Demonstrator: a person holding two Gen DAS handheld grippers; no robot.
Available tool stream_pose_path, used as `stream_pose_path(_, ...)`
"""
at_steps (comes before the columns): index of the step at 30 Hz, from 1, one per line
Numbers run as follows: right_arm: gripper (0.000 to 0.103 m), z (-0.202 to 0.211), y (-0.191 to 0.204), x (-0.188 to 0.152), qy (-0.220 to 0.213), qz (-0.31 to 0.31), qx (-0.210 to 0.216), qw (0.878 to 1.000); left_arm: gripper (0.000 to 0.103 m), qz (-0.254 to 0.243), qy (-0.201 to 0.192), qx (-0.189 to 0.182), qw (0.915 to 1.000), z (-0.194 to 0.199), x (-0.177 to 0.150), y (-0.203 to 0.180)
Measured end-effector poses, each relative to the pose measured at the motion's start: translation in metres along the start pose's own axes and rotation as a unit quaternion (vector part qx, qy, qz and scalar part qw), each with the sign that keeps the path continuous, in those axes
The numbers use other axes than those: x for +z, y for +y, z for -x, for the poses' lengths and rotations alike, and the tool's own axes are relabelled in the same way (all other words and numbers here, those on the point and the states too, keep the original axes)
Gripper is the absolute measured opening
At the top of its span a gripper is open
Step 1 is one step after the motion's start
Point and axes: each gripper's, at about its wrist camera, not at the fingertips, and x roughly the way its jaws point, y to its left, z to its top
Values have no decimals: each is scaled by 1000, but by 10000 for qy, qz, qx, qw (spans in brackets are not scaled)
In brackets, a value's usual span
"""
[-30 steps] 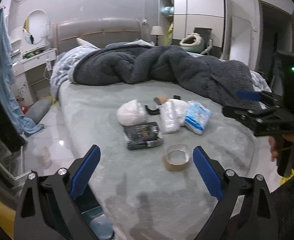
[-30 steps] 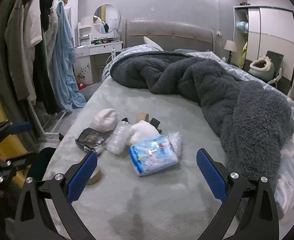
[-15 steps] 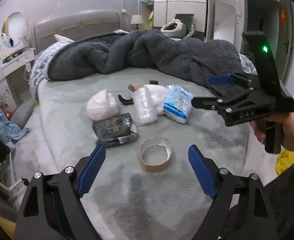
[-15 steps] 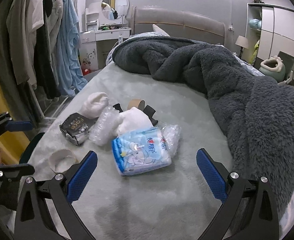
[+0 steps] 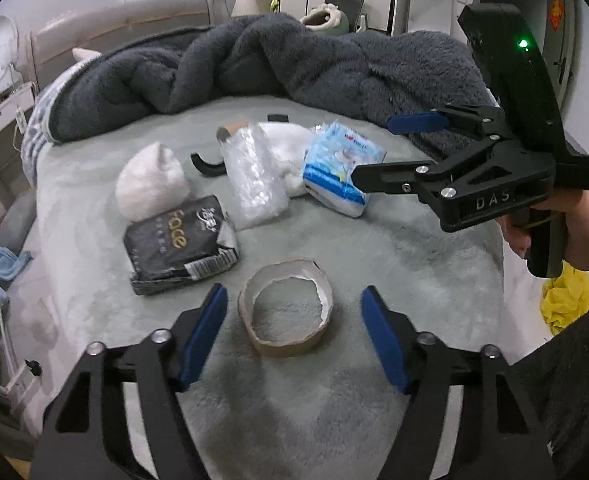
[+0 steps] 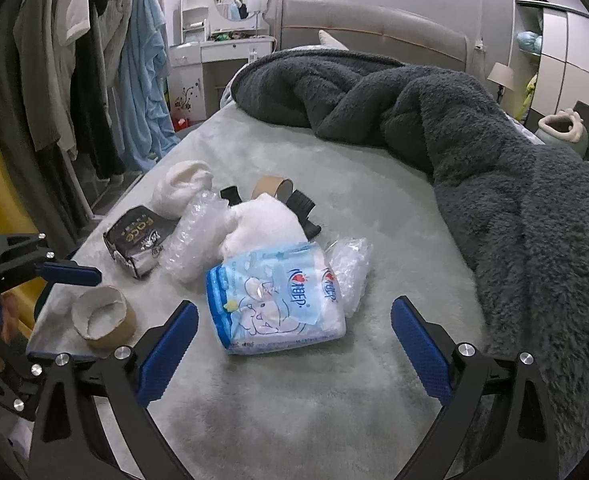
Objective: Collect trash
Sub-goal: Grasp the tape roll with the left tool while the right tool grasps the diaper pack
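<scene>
A near-empty brown tape roll [image 5: 282, 346] [image 6: 102, 318] lies on the grey-green bedspread [image 5: 394, 248], between the fingers of my left gripper [image 5: 291, 296]. Its jaws are closing and the blue pads stand clear of the roll on both sides. My right gripper [image 6: 294, 308] [image 5: 372, 148] hovers open over a blue-and-white tissue pack [image 6: 274, 304] [image 5: 338, 164] without touching it. Behind lie a black packet [image 5: 174, 240] [image 6: 138, 240], bubble wrap [image 5: 254, 176] [image 6: 190, 236], a white crumpled wad [image 5: 150, 184] [image 6: 182, 188], a white cloth [image 6: 262, 220], a cardboard tube [image 6: 272, 188] and black plastic pieces [image 6: 302, 204].
A dark fleece blanket [image 6: 494, 152] is heaped across the back and right of the bed. Clothes hang on a rack [image 6: 74, 80] left of the bed, with a white dresser [image 6: 222, 52] behind. A yellow bag [image 5: 566, 300] lies on the floor past the bed's edge.
Both grippers have come down and closer to the trash pile. The left gripper's jaws have narrowed around the tape roll. The right gripper now hangs over the blue tissue pack.
</scene>
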Motion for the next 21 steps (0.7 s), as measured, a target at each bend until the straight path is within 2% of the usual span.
stream_pose_path(5, 98, -11, 5, 1, 143, 155, -43, 9998, 55, -121, 99, -51, 9999, -8, 1, -2)
stream_pose_path(7, 98, -15, 8, 2, 205, 239, -96, 9995, 47, -108, 100, -36, 9999, -9, 2, 0)
stream_pose_path(11, 96, -21, 18, 3, 318, 448, -254, 9982, 47, 11, -19, -8, 10000, -2, 5, 7)
stream_pose_path(18, 76, -34, 29, 5, 641, 683, -556, 9940, 47, 306, -364, 96, 9988, 18, 12, 20)
stream_pose_path(21, 74, -33, 27, 8, 636, 567, -631, 9944, 47, 452, -479, 284, 9974, 26, 14, 31)
